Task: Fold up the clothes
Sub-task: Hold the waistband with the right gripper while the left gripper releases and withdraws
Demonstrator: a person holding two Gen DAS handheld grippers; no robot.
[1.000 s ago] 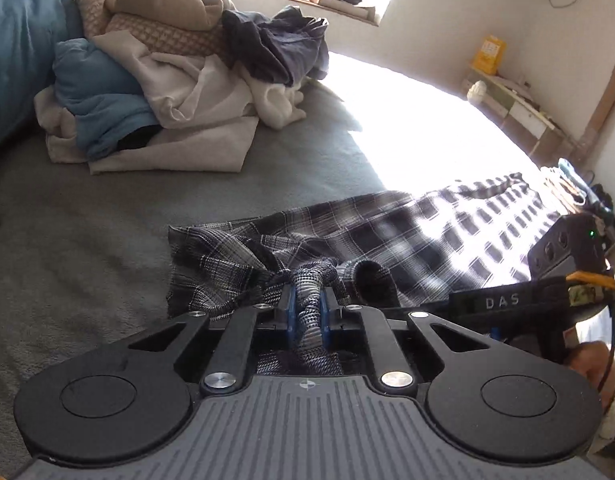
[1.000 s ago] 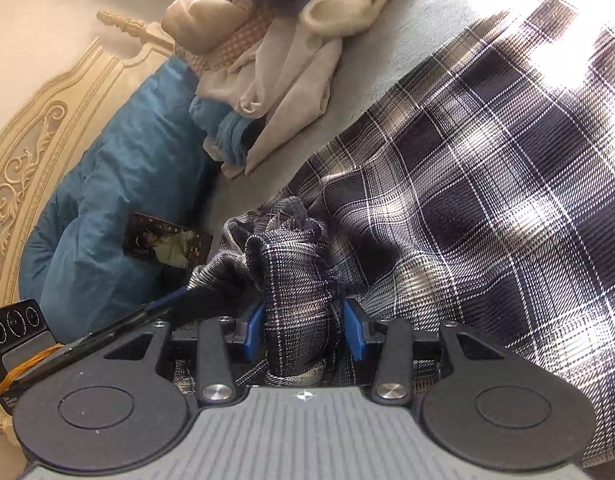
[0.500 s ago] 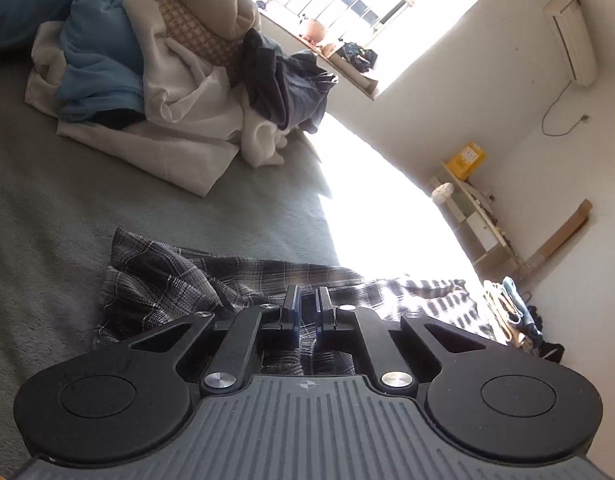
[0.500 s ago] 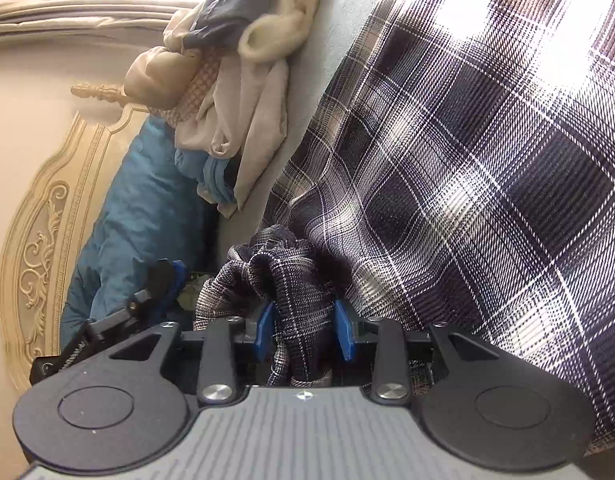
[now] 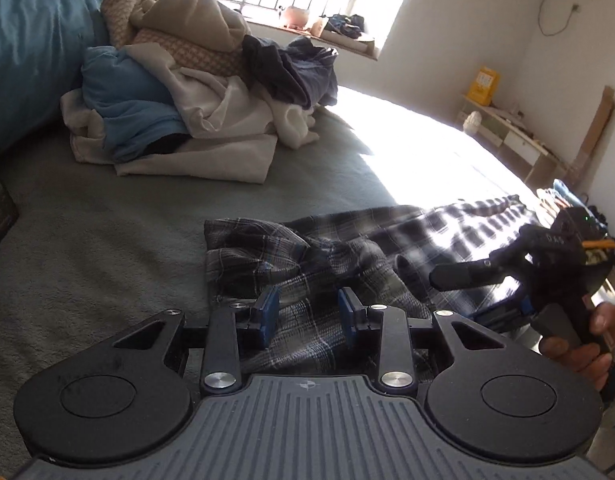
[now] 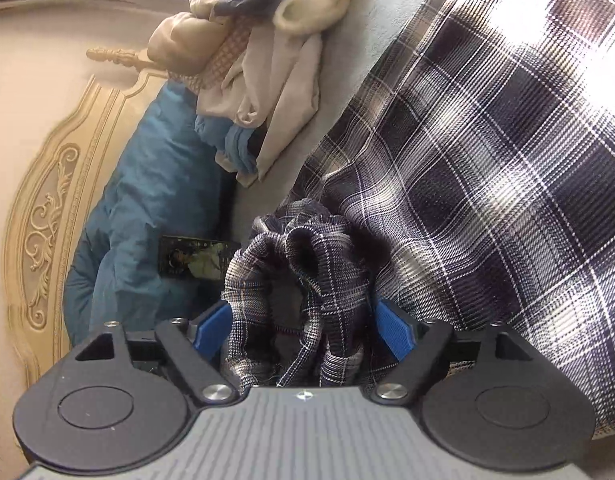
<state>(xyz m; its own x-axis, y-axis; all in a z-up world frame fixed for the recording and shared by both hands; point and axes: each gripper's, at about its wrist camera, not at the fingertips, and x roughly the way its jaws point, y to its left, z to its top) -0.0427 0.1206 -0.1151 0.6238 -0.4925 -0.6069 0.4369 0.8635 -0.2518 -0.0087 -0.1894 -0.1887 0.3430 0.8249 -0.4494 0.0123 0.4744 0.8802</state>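
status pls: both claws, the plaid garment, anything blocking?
Left claw open over plaid garment. Right claw open, bunched plaid between its pads. Garment rumpled on bed, not yet folded. Clothes pile off to the far side, not blocking.

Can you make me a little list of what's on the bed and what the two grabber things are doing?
Surface: grey bed cover
Being folded: plaid shirt, lying rumpled
Left hand-held gripper: open, over the shirt
Right hand-held gripper: open, bunched plaid cloth between its fingers
Waiting: pile of clothes
Beside pile: blue pillow
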